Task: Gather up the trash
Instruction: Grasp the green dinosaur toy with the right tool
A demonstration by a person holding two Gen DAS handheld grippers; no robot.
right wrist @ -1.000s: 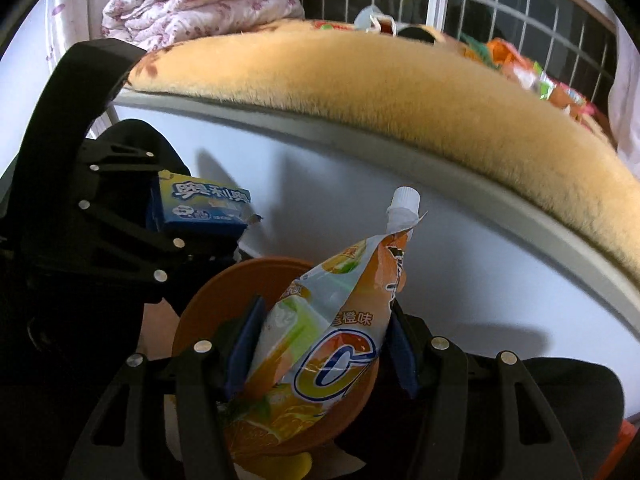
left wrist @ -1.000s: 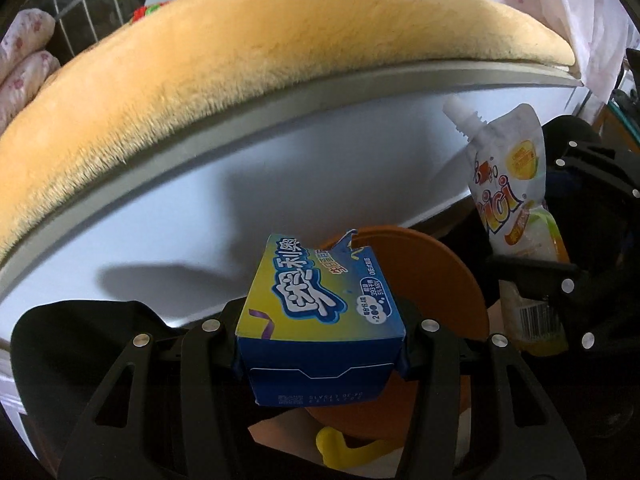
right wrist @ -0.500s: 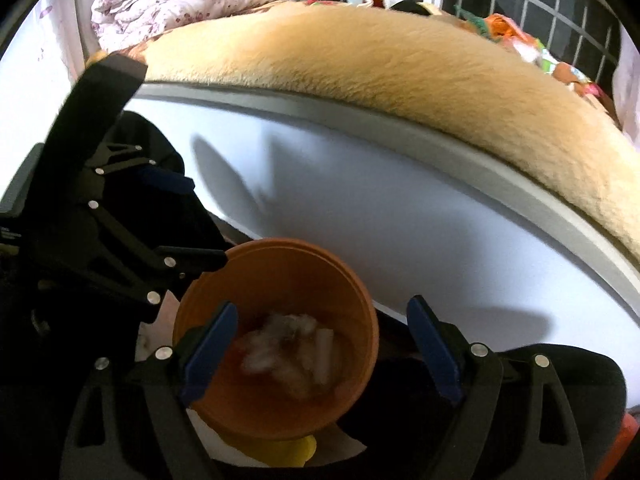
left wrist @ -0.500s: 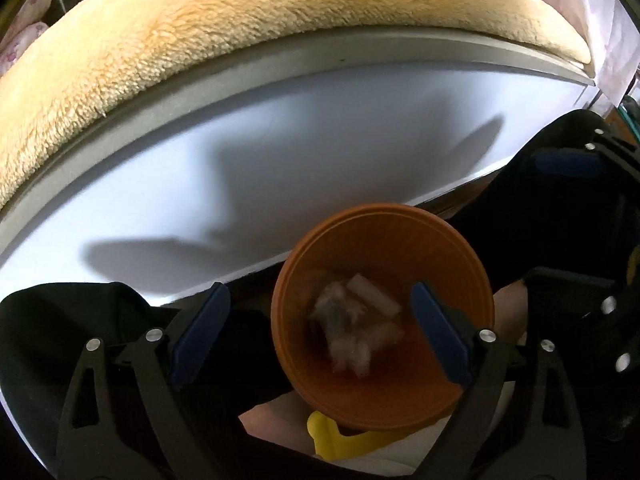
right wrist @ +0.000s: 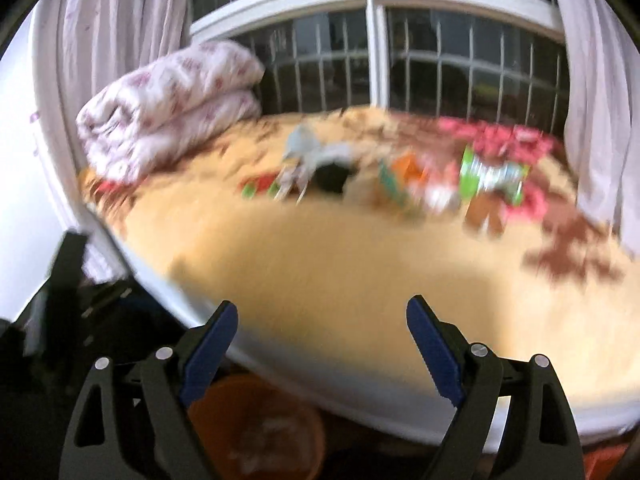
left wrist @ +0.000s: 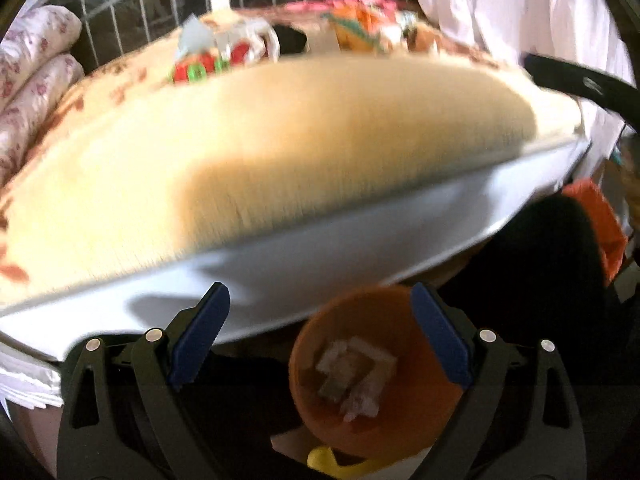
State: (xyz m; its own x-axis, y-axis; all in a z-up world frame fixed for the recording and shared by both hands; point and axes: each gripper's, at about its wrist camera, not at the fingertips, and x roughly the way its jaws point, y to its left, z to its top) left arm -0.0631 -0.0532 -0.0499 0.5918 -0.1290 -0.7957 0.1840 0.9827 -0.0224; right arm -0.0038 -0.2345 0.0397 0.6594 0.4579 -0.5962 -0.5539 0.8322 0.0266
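Note:
An orange bin (left wrist: 376, 372) stands on the floor below the bed edge, with pale scraps of trash inside; it also shows low in the right wrist view (right wrist: 256, 428). My left gripper (left wrist: 320, 332) is open and empty above the bin. My right gripper (right wrist: 322, 332) is open and empty, raised over the bed edge. Several colourful wrappers (right wrist: 440, 178) lie blurred on the far side of the yellow blanket (right wrist: 360, 256); they also show in the left wrist view (left wrist: 360, 28).
A folded flowered quilt (right wrist: 172, 104) lies at the bed's far left. A barred window (right wrist: 420, 64) and curtains stand behind the bed. The white bed frame (left wrist: 320, 248) runs across. An orange bag (left wrist: 600, 224) hangs at right.
The blue box and the juice pouch left the grippers a second ago. Both grippers now stand open and have tilted up from the bin toward the bed top.

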